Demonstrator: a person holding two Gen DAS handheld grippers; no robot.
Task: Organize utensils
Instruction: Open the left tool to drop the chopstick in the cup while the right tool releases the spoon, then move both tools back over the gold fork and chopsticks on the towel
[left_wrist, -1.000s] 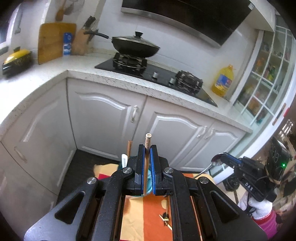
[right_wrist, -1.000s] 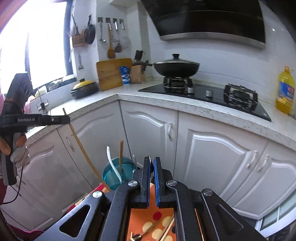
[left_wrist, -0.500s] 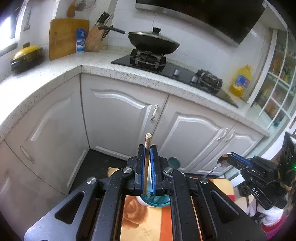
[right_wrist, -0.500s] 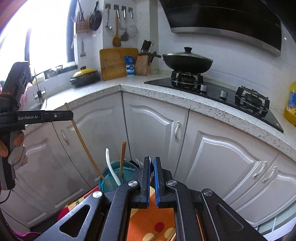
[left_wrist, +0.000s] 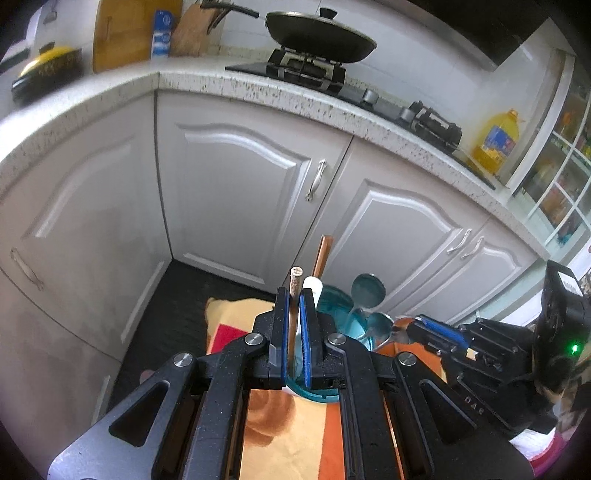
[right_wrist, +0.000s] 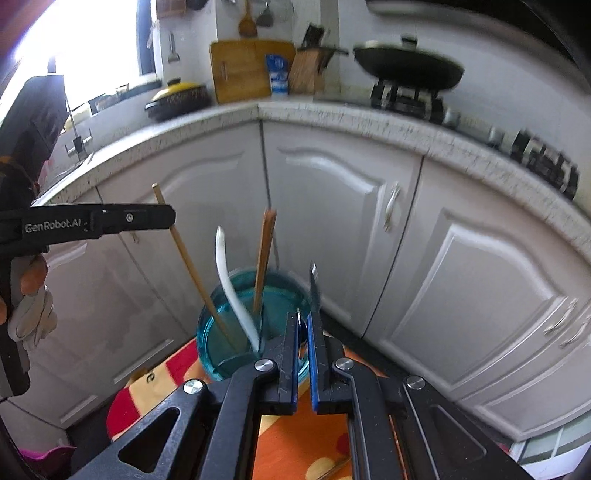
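A clear teal cup (right_wrist: 221, 354) stands on an orange patterned cloth (right_wrist: 295, 443). In it stand a brown chopstick (right_wrist: 264, 254) and a white spoon (right_wrist: 231, 280). My left gripper (left_wrist: 294, 295) is shut on a wooden chopstick (right_wrist: 184, 258) whose lower end is inside the cup. My right gripper (right_wrist: 303, 321) is shut on a metal spoon (left_wrist: 367, 295) held over the cup's rim; its handle tip (right_wrist: 314, 280) sticks up past the jaws. The cup also shows in the left wrist view (left_wrist: 332, 306).
White cabinet doors (right_wrist: 332, 221) stand close behind the cup. A speckled countertop (left_wrist: 110, 96) above holds a stove with a black pan (left_wrist: 317, 37), a cutting board (right_wrist: 251, 66), a knife block and an oil bottle (left_wrist: 496, 144).
Both grippers have come down toward the cup. The held chopstick's lower end has gone into the cup, and the metal spoon has moved in over the rim.
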